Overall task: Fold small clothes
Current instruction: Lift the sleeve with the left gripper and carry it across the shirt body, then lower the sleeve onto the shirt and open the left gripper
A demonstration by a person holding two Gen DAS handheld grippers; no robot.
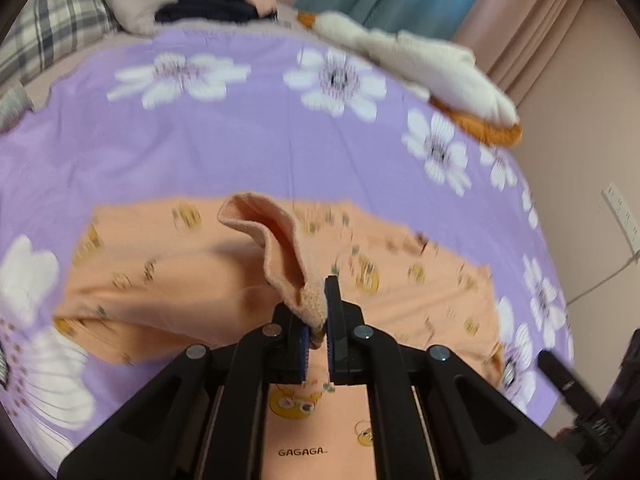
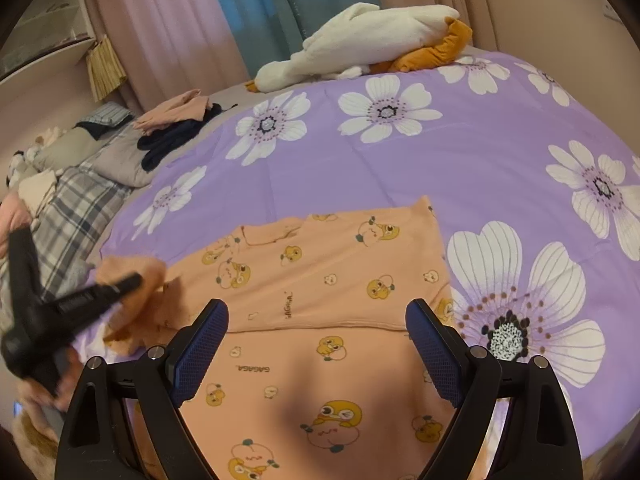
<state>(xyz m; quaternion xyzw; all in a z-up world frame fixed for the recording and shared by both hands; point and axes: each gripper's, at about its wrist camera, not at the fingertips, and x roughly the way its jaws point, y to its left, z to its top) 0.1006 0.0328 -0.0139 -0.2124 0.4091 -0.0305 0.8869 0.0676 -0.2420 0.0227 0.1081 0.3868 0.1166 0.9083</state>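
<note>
A small peach-orange cotton garment printed with yellow cartoon ducklings [image 2: 320,280] lay spread near the close edge of a bed, its upper part folded over so that a straight fold line crossed it. Its ribbed sleeve cuff [image 1: 280,248] was lifted clear of the cloth, pinched between the pressed-together jaws of the left gripper [image 1: 318,320]. The right gripper [image 2: 316,344] hovered over the garment's lower part with jaws spread wide and nothing between them.

Under the garment stretched a lilac bedsheet with large white flowers [image 2: 460,152]. At its far edge lay a white plush goose with orange feet [image 2: 360,48]. Towards the headboard end sat a pile of pink and dark navy clothes [image 2: 176,128], a grey pillow [image 2: 120,160] and a grey plaid blanket [image 2: 76,208]. Behind the bed hung pink curtains [image 2: 168,24] and a teal curtain [image 2: 260,8].
</note>
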